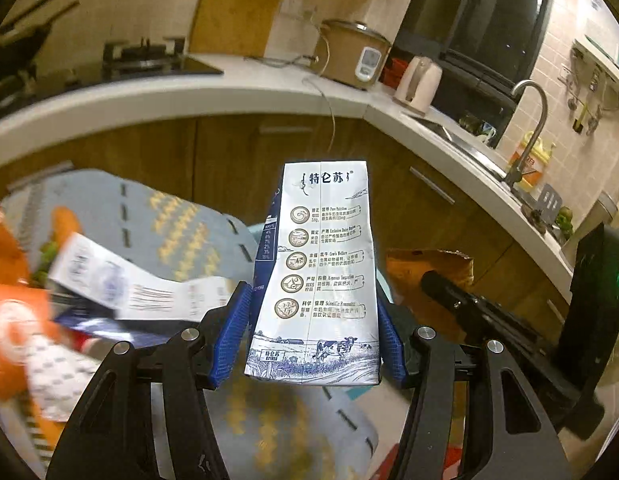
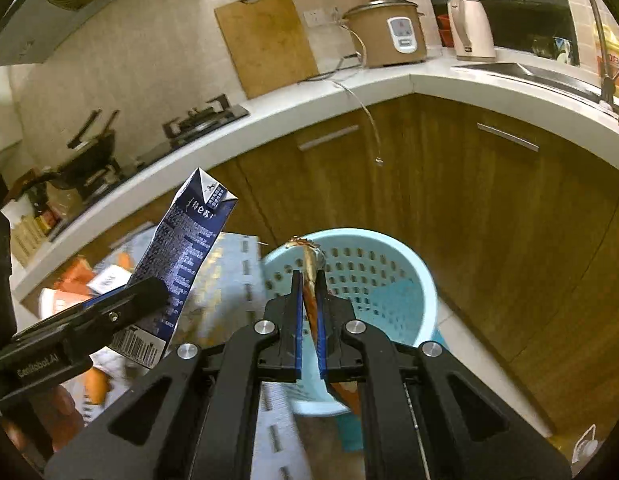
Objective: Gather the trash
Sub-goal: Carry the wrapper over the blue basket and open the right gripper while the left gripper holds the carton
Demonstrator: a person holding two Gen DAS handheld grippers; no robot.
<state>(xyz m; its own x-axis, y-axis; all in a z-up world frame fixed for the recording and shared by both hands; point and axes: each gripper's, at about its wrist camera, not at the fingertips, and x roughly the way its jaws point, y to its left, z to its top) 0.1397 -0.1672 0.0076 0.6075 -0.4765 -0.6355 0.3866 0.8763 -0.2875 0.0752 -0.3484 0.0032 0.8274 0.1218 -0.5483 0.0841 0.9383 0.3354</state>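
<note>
Two grippers are loaded: the left gripper [image 1: 309, 312] clamps a milk carton [image 1: 317, 272] left of the blue basket [image 2: 421, 280]; the right gripper [image 2: 309, 312] pinches a brown wrapper [image 2: 310, 276] above it. Releasing the carton early would likely miss the basket.

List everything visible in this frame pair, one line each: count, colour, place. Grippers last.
milk carton: 1, white and dark blue, upright between the left gripper's pads
flat wrapper: 1, brown-orange, pinched in the right gripper above the basket
perforated basket: 1, light blue, on the floor by the cabinets
loose packaging: several pieces, orange and white, lying lower left
rice cooker: 1, tan, on the counter
kettle: 1, pale pink, right of the rice cooker
cutting board: 1, wooden, leaning on the wall
gas stove: 1, black, on the counter
faucet: 1, metal, at the sink
left gripper: closed on the milk carton
right gripper: closed on the flat wrapper
</note>
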